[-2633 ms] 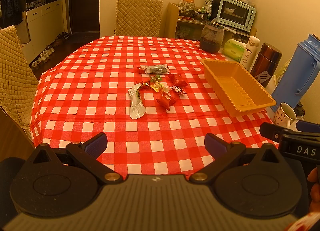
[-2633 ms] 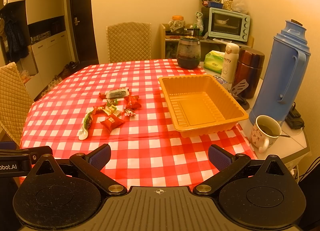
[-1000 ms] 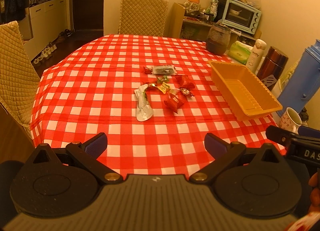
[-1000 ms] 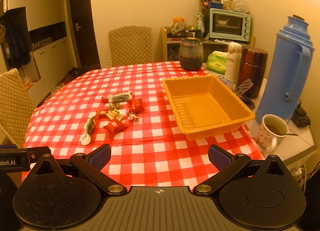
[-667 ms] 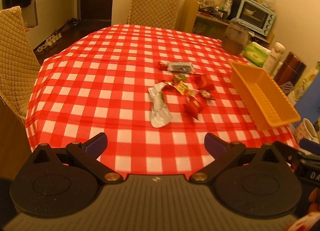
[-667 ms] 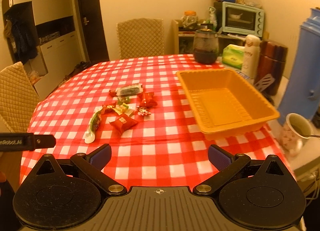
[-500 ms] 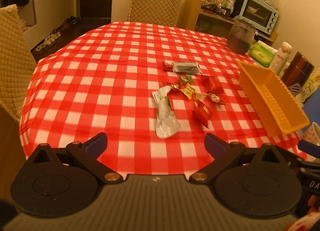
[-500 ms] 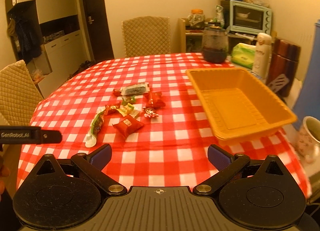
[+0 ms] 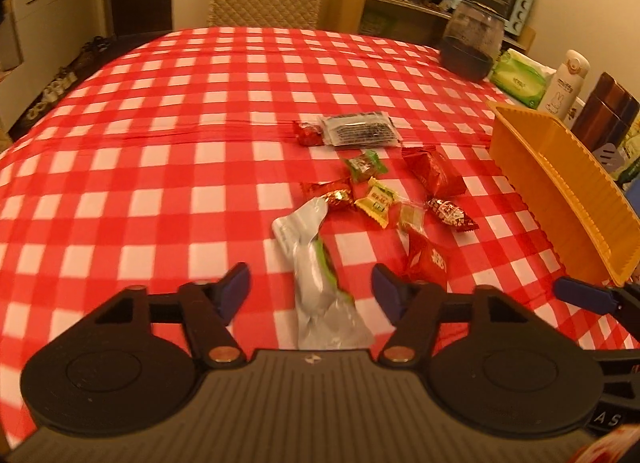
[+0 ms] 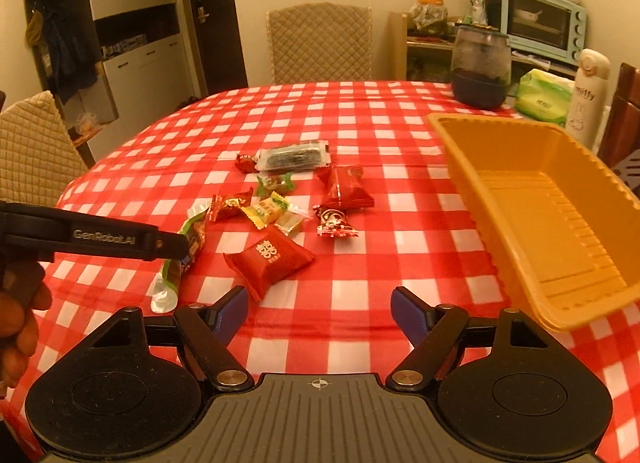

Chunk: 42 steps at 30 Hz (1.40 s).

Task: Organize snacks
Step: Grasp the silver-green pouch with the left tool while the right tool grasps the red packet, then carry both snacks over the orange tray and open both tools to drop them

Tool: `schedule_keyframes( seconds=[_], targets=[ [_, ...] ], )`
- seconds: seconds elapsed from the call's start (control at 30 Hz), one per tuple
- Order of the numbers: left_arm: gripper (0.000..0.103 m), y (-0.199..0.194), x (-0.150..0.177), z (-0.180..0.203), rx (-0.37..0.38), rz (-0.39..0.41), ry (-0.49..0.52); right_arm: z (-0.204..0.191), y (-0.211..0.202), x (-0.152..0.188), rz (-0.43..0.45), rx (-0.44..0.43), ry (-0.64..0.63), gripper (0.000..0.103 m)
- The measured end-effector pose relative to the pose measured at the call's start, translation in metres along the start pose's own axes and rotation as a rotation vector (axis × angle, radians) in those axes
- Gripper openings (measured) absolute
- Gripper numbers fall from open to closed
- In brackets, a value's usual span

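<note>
Approach step, nothing picked yet. Left hand-held gripper straddles the long silver-green wrapper, jaws just been closing, half open, pads not on it. Right hand-held gripper is wider, also just been closing, empty, with the red square packet just beyond its left finger. Loose candies lie mid counter, with the orange tray empty at right. Next, probably: close on the wrapper, lift it and carry it right to the tray.

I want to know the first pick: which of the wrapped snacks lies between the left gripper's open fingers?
The long silver packet with the green stripe. It lies lengthwise in the gap of the left gripper, untouched by the closing fingers; the small red, green and yellow candies lie farther off.
</note>
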<state>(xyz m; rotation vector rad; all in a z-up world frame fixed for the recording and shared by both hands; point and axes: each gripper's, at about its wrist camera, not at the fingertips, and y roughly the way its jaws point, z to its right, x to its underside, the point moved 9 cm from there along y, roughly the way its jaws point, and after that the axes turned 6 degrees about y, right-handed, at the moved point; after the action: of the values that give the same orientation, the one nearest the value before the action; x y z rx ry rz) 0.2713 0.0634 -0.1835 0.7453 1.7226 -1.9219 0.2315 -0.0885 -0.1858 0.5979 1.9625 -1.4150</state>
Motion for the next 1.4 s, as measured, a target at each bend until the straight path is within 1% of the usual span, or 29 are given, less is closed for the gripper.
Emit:
schedule_keyframes(
  seconds=[0.07,0.13,0.2,0.23,0.3,0.37,0.43,0.53,0.67,0.87,0.97,1.03,1.17,1.3,1.37,1.4],
  targets=[
    [0.045,0.008,-0.002,0.001,0.022,-0.006,0.005,0.000,0.007,0.001,-0.009,0.005,0.001,0.079],
    [0.040,0.015,-0.002,0.001,0.029,-0.015,0.020,-0.001,0.012,0.003,-0.019,0.006,0.005,0.079],
    [0.039,0.020,0.000,0.001,0.032,-0.025,0.025,-0.002,0.015,0.004,-0.027,0.008,0.007,0.079],
    [0.035,0.022,0.001,0.001,0.037,-0.028,0.026,-0.002,0.017,0.004,-0.028,0.009,0.009,0.079],
    [0.032,0.024,0.004,0.002,0.054,-0.032,0.029,-0.004,0.019,0.003,-0.026,0.008,0.009,0.079],
    [0.030,0.024,0.006,0.004,0.049,-0.031,0.053,-0.007,0.022,0.001,-0.022,0.005,0.005,0.079],
    [0.026,0.023,0.007,0.004,0.047,-0.033,0.065,-0.011,0.025,-0.001,-0.019,0.001,0.001,0.079],
    [0.024,0.022,0.007,-0.006,0.067,-0.034,0.009,-0.018,0.030,-0.004,-0.014,-0.008,-0.009,0.079],
    [0.024,0.016,0.003,-0.018,0.072,-0.016,-0.024,-0.025,0.039,-0.007,-0.011,-0.021,-0.011,0.079],
    [0.024,0.012,0.001,-0.027,0.097,-0.012,-0.084,-0.028,0.053,-0.014,-0.009,-0.036,0.048,0.078],
    [0.024,0.011,0.002,-0.029,0.103,-0.012,-0.102,-0.030,0.061,-0.018,-0.009,-0.039,0.062,0.074],
    [0.024,0.010,0.002,-0.030,0.103,-0.009,-0.108,-0.030,0.067,-0.019,-0.015,-0.038,0.073,0.068],
    [0.024,0.008,0.002,-0.031,0.106,-0.005,-0.114,-0.030,0.071,-0.017,-0.021,-0.008,0.057,0.059],
    [0.024,0.006,0.002,-0.029,0.111,-0.005,-0.117,-0.033,0.067,-0.016,-0.009,0.015,0.009,0.045],
    [0.024,0.005,0.001,-0.026,0.115,-0.001,-0.116,-0.034,0.065,-0.016,-0.002,0.017,-0.003,0.041],
    [0.024,0.004,0.000,-0.024,0.118,0.002,-0.115,-0.034,0.063,-0.017,0.005,0.016,-0.008,0.036]
  ],
)
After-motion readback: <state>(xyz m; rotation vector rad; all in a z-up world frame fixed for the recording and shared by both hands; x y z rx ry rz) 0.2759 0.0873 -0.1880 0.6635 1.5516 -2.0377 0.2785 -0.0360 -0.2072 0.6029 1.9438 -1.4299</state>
